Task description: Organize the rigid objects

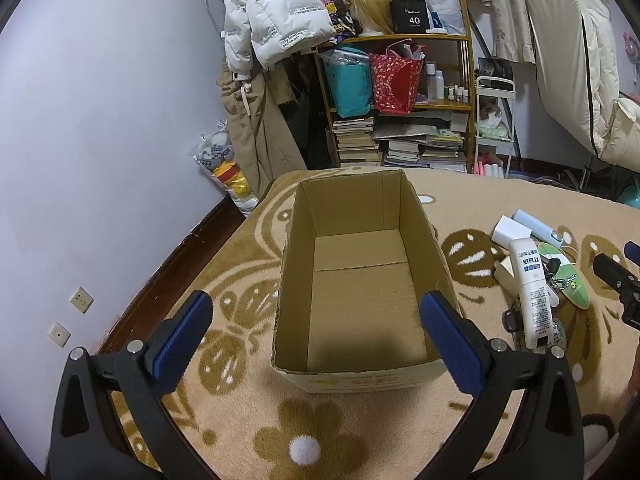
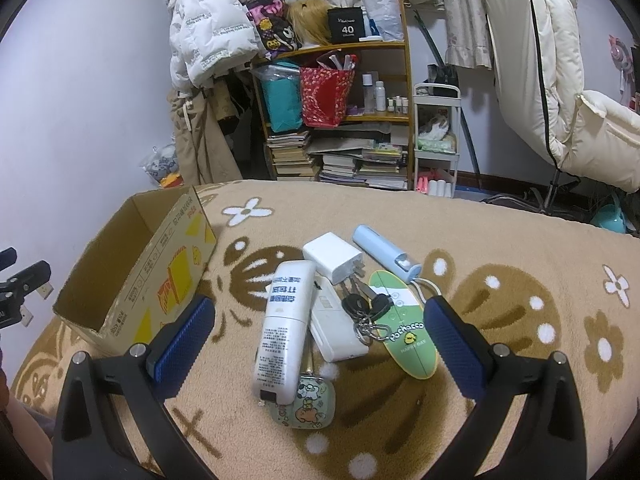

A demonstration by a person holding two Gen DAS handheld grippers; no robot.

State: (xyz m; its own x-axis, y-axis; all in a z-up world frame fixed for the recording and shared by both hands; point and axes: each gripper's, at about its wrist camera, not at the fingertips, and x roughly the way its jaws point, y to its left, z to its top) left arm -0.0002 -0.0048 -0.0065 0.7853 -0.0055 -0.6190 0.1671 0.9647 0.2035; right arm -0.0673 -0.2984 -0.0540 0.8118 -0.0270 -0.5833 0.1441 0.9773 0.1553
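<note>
An empty open cardboard box (image 1: 356,304) stands on the flowered blanket; it also shows at the left in the right wrist view (image 2: 160,276). My left gripper (image 1: 316,308) is open and empty, above the box's near end. My right gripper (image 2: 320,320) is open and empty over a pile: a white tube (image 2: 286,328), a white charger (image 2: 332,256), a white flat box (image 2: 336,324), keys (image 2: 366,306), a green tag (image 2: 404,328), a light blue cylinder (image 2: 384,252) and a small cartoon case (image 2: 308,406). The pile shows right of the box in the left wrist view (image 1: 536,280).
The blanket (image 2: 500,320) covers a bed. Beyond it stand a cluttered shelf (image 2: 340,112) with books, hanging coats (image 2: 204,28), a white cart (image 2: 436,140) and a padded chair (image 2: 568,92). The wall is at the left.
</note>
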